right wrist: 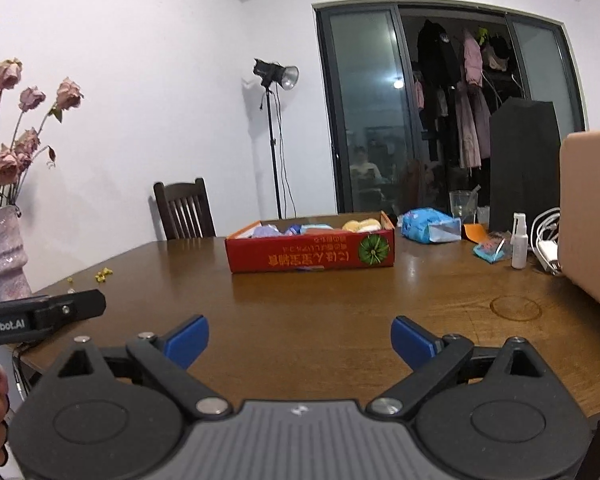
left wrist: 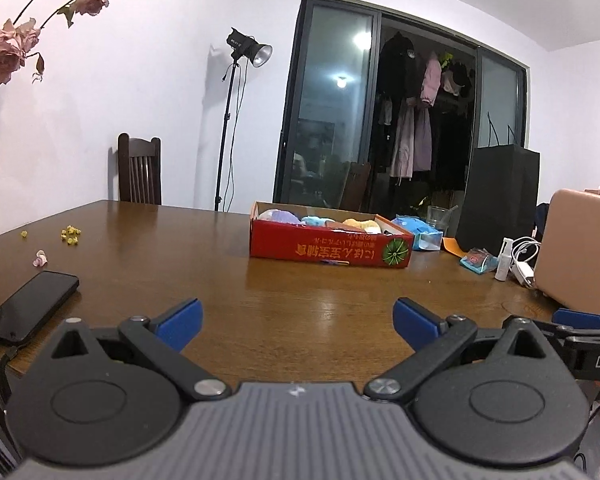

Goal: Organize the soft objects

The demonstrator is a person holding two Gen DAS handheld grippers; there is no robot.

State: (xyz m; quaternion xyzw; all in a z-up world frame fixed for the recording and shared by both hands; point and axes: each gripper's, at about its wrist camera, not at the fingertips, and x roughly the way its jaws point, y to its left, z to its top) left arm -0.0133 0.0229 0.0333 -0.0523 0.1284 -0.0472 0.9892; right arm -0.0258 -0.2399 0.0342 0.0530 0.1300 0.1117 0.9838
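A shallow red cardboard box stands on the far half of the brown wooden table. Several soft pastel objects lie inside it: purple ones at the left, blue in the middle, yellow and orange ones at the right. My left gripper hovers open over the near table edge, well short of the box, with nothing between its blue pads. My right gripper is likewise open and empty near the front edge.
A black phone lies at the near left. Right of the box sit a blue soft pack, a glass cup, a black paper bag, a white spray bottle, white chargers and a tan case. A vase of dried roses stands left.
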